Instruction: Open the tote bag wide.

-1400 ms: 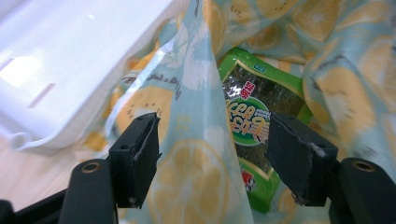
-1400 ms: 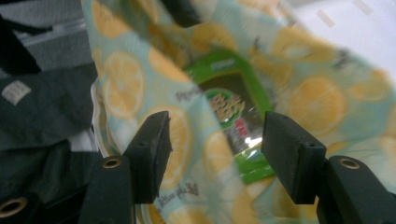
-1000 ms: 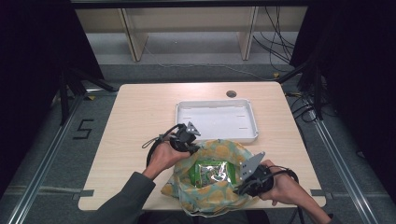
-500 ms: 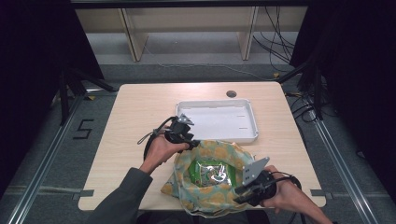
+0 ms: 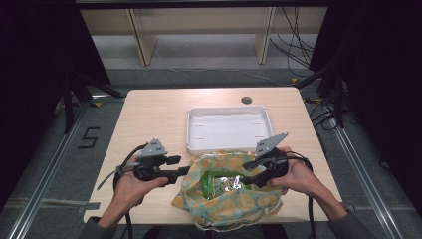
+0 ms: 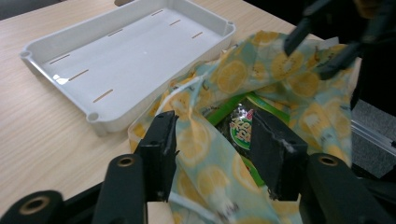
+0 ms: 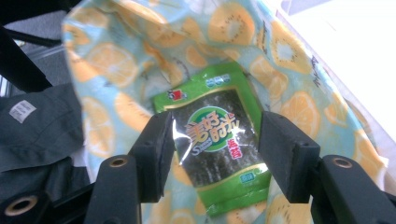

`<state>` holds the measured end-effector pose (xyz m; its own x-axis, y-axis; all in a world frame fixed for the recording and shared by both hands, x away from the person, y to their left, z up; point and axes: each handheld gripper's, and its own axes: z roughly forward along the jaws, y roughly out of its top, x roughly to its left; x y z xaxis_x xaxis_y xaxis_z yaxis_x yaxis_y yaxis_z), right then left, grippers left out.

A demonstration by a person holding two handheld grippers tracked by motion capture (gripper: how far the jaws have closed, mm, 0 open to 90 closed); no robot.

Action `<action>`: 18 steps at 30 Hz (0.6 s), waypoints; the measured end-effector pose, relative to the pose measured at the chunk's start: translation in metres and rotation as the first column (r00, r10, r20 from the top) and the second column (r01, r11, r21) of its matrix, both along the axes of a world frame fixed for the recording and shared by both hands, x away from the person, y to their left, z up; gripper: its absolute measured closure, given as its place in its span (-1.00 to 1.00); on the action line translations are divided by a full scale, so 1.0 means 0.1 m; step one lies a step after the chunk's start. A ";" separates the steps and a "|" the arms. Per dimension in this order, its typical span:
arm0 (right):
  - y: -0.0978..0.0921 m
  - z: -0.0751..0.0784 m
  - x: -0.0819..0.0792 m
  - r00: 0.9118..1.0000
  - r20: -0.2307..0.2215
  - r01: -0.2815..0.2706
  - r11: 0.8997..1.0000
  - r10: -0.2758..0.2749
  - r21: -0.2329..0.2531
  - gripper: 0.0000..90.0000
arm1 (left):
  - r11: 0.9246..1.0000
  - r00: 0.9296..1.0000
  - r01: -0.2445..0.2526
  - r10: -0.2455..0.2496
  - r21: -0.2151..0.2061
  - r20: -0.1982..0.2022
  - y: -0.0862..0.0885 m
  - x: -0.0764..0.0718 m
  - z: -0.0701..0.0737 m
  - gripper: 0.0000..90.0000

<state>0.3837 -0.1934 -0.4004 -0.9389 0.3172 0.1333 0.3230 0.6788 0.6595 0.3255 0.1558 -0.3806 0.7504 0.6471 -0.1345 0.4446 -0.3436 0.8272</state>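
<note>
- My left gripper [image 5: 183, 171] and right gripper [image 5: 247, 178], jaws spread, flank the lemon-print cloth bag [image 5: 226, 201] at the desk's near edge.
- My right gripper view reveals the green seaweed snack packet [image 7: 219, 140] inside, lying lengthwise away from me.

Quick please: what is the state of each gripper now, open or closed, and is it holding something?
Left gripper: open, jaws around the edge of the lemon-print bag, holding nothing.
Right gripper: open, jaws apart over the green snack packet, not gripping it.

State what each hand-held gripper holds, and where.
Nothing: both stand open, the left over the bag's edge, the right above the snack packet.
</note>
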 end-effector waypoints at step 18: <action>0.41 -0.35 0.37 0.995 -0.084 -0.069 0.988 0.057 -0.141 -0.04 | 0.990 0.989 0.138 -0.137 0.004 -0.050 -0.27 -0.82 -0.72 0.99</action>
<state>0.4209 -0.1526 -0.4358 -0.9459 0.2789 0.1659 0.3241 0.7854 0.5274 0.2432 0.1289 -0.4527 0.8247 0.5395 -0.1697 0.4334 -0.4100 0.8025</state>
